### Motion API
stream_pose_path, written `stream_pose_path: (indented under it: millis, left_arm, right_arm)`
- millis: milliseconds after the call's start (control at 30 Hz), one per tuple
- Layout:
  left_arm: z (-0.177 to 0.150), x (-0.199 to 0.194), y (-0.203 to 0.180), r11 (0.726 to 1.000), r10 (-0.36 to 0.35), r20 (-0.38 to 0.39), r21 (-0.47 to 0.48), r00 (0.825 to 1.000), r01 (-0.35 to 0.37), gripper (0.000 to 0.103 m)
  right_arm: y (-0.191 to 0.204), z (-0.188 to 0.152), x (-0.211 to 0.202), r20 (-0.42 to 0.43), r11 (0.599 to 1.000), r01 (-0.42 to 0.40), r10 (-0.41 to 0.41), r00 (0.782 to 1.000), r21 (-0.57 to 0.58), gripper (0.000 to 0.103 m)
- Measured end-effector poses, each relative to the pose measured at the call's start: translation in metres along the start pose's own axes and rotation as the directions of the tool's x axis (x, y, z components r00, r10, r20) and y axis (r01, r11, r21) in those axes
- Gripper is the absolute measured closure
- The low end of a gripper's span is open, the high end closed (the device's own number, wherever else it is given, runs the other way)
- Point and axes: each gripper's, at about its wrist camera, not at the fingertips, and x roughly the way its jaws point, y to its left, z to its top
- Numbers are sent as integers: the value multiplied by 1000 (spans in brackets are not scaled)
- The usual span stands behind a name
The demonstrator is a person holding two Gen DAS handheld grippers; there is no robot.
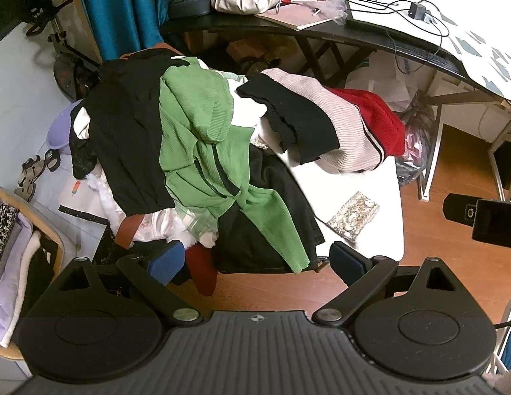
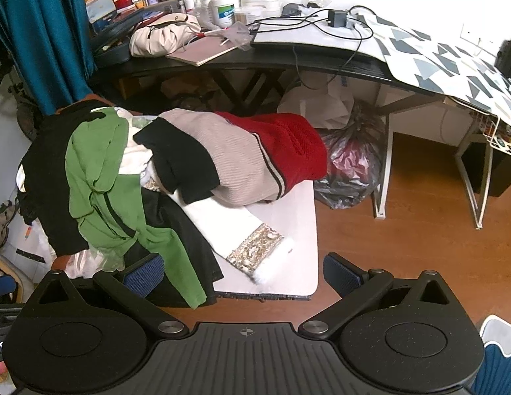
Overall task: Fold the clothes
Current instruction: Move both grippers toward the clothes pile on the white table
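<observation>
- A heap of clothes (image 1: 196, 151) lies on a small white surface (image 1: 377, 197) that stands on a wooden floor (image 2: 403, 230).
- The left gripper (image 1: 258, 261) hangs above the near edge of the heap, tilted steeply down, its jaws spread wide with nothing between the blue pads.
- The right gripper (image 2: 243, 275) hovers over the near edge of the surface, also tilted down, its jaws wide apart and empty.
- On top of the heap a green garment (image 1: 202, 151) drapes from the far side toward the near edge, one end hanging over the rim.
- A black garment (image 1: 127, 138) lies to the left of the green one, partly under it.
- To the right, a beige ribbed piece (image 2: 235, 161) with a black part (image 2: 179, 161) rests against a red knit (image 2: 285, 141), at the far right of the surface.
- A white garment with a gold embroidered band (image 2: 255, 251) stretches from under the beige piece toward the near right corner.
- In the left wrist view a dark red cloth (image 1: 202, 271) hangs below the heap, just beside the left pad.
- Behind the surface stands a dark desk (image 2: 288, 61) loaded with a cream bag (image 2: 163, 34), a pink notebook (image 2: 202, 49), bottles and cables.
- A teal curtain (image 2: 41, 33) hangs at the far left.
- A plastic bag (image 2: 351, 168) sits on the floor under the desk.
</observation>
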Motion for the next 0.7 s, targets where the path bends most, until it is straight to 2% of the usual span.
stream_pose_path:
  millis: [700]
  left_arm:
    - [-7,6,9,995,50,-43,-87,998,-53,6]
  right_arm:
    - [6,9,11,-15,997,-48,47,999,-53,1]
